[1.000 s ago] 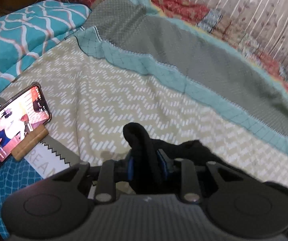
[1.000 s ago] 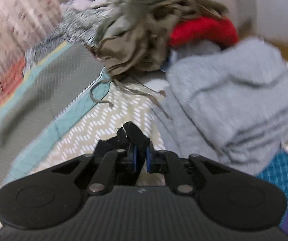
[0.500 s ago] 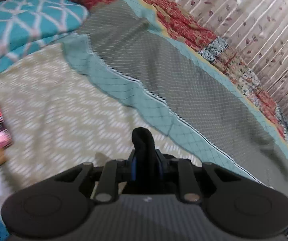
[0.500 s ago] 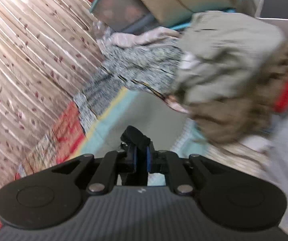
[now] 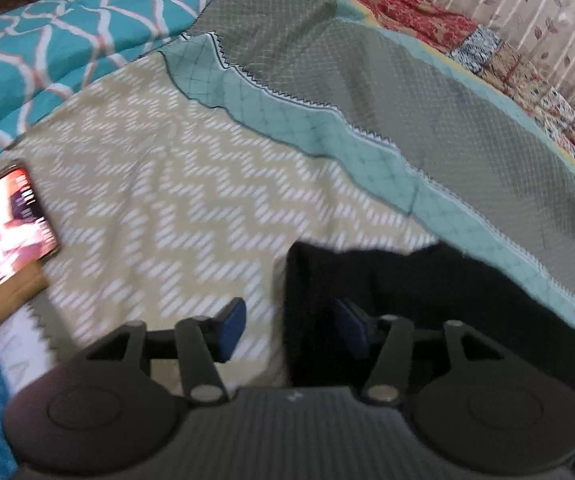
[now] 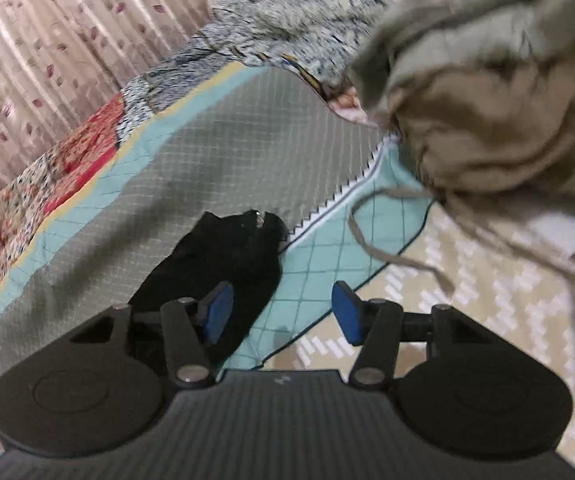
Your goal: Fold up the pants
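The black pants (image 5: 427, 292) lie flat on the bed quilt, spread toward the right in the left wrist view. My left gripper (image 5: 291, 330) is open just above their left edge; its right pad (image 5: 349, 326) sits over the black cloth, its left pad (image 5: 233, 324) over the zigzag quilt. In the right wrist view the pants (image 6: 223, 264) show an end with a small metal fastener. My right gripper (image 6: 279, 314) is open and empty, its left pad (image 6: 215, 312) over the black cloth.
A lit phone (image 5: 1, 236) on a wooden stand sits at the left. A teal patterned pillow (image 5: 47, 48) lies at the far left. A pile of beige and tan clothes (image 6: 495, 100) with a trailing drawstring lies at the right. A curtain (image 6: 47, 28) hangs behind the bed.
Both grippers held black cloth pinched before; both have opened and let the pants drop flat onto the quilt. Both cameras have swung lower toward the bed.
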Demonstrator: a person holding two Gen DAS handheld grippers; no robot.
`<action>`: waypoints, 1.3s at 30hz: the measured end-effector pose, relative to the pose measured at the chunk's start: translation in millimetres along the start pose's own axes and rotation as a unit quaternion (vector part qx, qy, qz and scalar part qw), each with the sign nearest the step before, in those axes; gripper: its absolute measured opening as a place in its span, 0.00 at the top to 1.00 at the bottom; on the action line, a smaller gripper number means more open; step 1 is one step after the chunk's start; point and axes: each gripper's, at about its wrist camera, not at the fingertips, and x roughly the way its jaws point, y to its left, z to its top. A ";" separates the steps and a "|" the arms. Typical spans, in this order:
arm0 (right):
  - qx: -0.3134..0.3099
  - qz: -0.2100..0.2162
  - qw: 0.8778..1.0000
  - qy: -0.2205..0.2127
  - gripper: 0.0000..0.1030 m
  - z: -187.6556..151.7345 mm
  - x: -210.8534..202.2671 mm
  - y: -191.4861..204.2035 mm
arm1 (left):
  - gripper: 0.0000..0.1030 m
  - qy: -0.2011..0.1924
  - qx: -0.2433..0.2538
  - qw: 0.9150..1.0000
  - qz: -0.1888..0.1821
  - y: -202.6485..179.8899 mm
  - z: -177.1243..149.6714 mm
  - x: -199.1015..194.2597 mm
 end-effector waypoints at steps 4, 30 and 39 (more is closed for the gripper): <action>0.014 0.005 1.000 0.007 0.44 -4.5 17.2 12.9 | 0.42 0.008 0.018 1.000 0.011 13.4 -15.0 -22.2; 0.031 -0.052 0.998 -0.003 0.69 -28.0 -91.1 -41.4 | 0.28 0.058 0.021 0.998 -0.006 39.7 -61.5 -64.9; -0.079 0.108 0.989 0.067 0.67 -143.0 -218.2 -30.7 | 0.19 0.070 -0.059 0.992 -0.090 83.7 -79.6 -101.0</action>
